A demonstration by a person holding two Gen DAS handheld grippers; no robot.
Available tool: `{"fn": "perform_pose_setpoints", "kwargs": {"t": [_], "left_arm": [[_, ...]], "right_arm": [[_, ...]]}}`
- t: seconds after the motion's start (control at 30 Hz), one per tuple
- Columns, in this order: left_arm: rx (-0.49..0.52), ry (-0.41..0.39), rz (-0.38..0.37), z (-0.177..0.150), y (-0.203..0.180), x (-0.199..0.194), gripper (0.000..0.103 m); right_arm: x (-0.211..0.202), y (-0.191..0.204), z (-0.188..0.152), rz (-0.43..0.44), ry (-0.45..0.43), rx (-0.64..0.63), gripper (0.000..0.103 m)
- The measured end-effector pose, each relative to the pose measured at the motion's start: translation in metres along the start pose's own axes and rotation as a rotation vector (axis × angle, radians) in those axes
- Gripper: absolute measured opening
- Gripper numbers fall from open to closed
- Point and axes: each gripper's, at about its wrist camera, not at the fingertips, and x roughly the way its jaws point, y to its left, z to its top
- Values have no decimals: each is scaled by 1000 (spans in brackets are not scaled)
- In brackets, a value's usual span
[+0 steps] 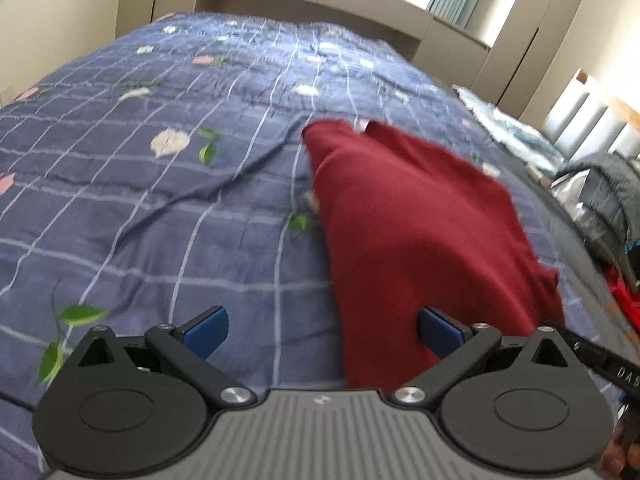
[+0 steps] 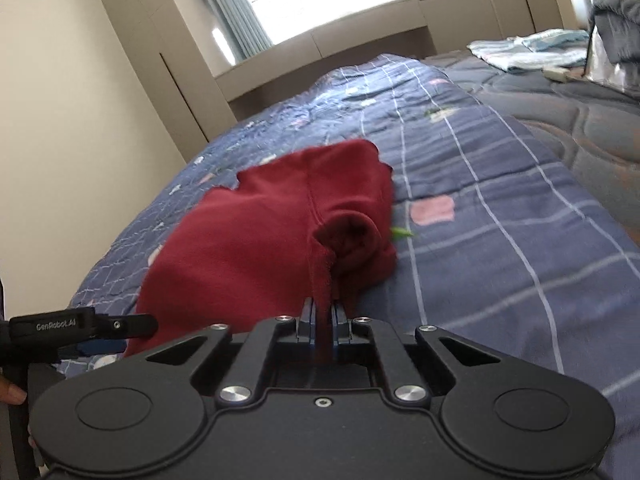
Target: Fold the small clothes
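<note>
Two grippers: right gripper (image 2: 321, 316) pinched shut on red garment (image 2: 260, 240), left gripper (image 1: 322, 330) wide open. Looked soft, light, floppy. Best taken by hems.

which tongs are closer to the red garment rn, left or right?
Right. The right tongs are shut on a pinched edge of the red garment. The left tongs are open at the garment's near end, gripping nothing.

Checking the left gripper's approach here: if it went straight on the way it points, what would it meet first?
Probably the blue checked bedspread, right at the left edge of the red garment. The left gripper is open and empty; depth is unclear.
</note>
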Motion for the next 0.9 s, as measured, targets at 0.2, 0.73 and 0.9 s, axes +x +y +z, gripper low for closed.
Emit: {"fn": "perform_pose_setpoints", "kwargs": {"t": [0.2,0.73,0.9], "left_arm": [[-48,29,-14,-13,12,4,102],[-36,33,-17,-16,12,0,102],[-38,33,-16,-17,14,0,102]], "right_arm": [[6,-5,-7,-15,5,23,14],[2,-7,-10,-24,-12,8,22],[2,-3,-12,-40,-17,-22,22]]}}
